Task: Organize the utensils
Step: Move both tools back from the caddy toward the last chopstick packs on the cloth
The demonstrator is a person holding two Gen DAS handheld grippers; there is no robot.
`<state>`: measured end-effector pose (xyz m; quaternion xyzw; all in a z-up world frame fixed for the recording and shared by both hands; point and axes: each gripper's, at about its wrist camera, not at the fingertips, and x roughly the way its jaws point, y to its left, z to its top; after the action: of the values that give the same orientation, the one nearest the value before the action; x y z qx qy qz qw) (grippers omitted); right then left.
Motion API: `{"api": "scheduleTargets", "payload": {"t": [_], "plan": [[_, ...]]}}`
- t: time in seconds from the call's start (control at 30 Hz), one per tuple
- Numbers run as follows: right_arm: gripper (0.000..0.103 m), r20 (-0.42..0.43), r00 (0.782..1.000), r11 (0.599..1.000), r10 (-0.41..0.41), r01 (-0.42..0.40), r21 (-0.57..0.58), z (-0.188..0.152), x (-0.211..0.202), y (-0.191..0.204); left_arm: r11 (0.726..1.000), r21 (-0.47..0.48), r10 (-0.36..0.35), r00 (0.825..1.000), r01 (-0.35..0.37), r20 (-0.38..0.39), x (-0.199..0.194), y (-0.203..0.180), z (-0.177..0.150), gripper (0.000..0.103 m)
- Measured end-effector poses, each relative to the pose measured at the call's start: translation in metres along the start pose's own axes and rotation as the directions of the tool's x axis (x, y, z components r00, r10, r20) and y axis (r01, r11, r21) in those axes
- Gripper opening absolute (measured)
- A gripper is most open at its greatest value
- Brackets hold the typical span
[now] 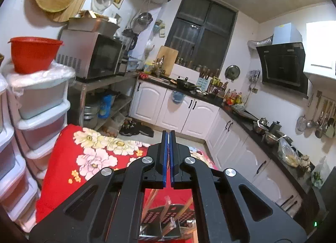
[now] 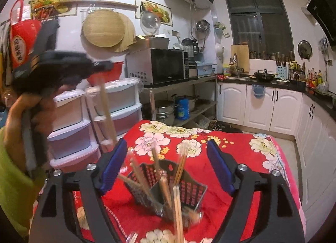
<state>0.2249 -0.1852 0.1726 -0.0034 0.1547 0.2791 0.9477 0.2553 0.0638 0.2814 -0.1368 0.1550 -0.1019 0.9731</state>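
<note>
A black perforated utensil holder (image 2: 168, 188) stands on the red floral tablecloth (image 2: 231, 144), holding several wooden chopsticks (image 2: 178, 201) and clear plastic utensils. My right gripper (image 2: 168, 165) is open, its blue pads on either side of the holder, just above it. My left gripper (image 2: 100, 65) shows in the right wrist view at upper left, blurred, shut on wooden chopsticks (image 2: 107, 106) that hang down from it. In the left wrist view the left gripper (image 1: 168, 136) has its blue pads pressed together, and the holder (image 1: 168, 215) shows below it.
White plastic drawer stacks (image 2: 117, 104) stand left of the table, with a red bowl (image 1: 33, 54) on top. A microwave (image 2: 159, 66) sits on a metal shelf behind. White cabinets (image 2: 262, 104) and a cluttered black counter (image 1: 262, 133) run along the back and right.
</note>
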Motion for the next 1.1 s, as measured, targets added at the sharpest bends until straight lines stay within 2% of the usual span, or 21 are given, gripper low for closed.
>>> {"api": "scheduleTargets", "payload": {"t": [0.37,0.6,0.7,0.77,0.83,0.87,0.9,0.97,1.1], "plan": [[0.084,-0.117,0.991,0.997,-0.072,0.072,0.001,-0.095,-0.054,0.01,1.0,0.006,0.017,0.999,-0.017,-0.028,0.031,-0.007,-0.025,0.0],[0.084,-0.242,0.965,0.991,-0.1,0.118,0.061,-0.151,-0.063,0.003,0.999,0.035,0.04,0.996,-0.038,-0.076,0.04,-0.015,-0.048,0.0],[0.084,-0.265,0.958,0.987,-0.11,0.137,0.085,-0.162,-0.063,-0.005,0.998,0.025,0.058,0.994,-0.055,-0.098,0.042,-0.014,-0.058,0.001],[0.084,-0.273,0.955,0.985,-0.118,0.148,0.093,-0.168,-0.066,-0.009,0.997,0.024,0.07,0.991,-0.067,-0.111,0.043,-0.012,-0.063,0.007],[0.084,-0.286,0.95,0.982,-0.127,0.161,0.098,-0.174,-0.067,-0.013,0.997,0.015,0.08,0.989,-0.079,-0.122,0.042,-0.01,-0.069,0.023],[0.084,-0.29,0.948,0.981,-0.128,0.164,0.102,-0.176,-0.068,-0.015,0.997,0.01,0.083,0.989,-0.083,-0.121,0.039,-0.008,-0.072,0.027],[0.084,-0.298,0.946,0.98,-0.128,0.167,0.109,-0.18,-0.07,-0.017,0.996,0.006,0.087,0.989,-0.087,-0.116,0.036,-0.007,-0.074,0.032],[0.084,-0.308,0.943,0.978,-0.127,0.171,0.121,-0.184,-0.072,-0.019,0.996,0.005,0.091,0.99,-0.091,-0.107,0.027,-0.007,-0.079,0.035],[0.084,-0.333,0.934,0.974,-0.13,0.182,0.131,-0.194,-0.072,-0.023,0.996,0.024,0.086,0.994,-0.084,-0.072,-0.002,-0.014,-0.094,0.057]]}}
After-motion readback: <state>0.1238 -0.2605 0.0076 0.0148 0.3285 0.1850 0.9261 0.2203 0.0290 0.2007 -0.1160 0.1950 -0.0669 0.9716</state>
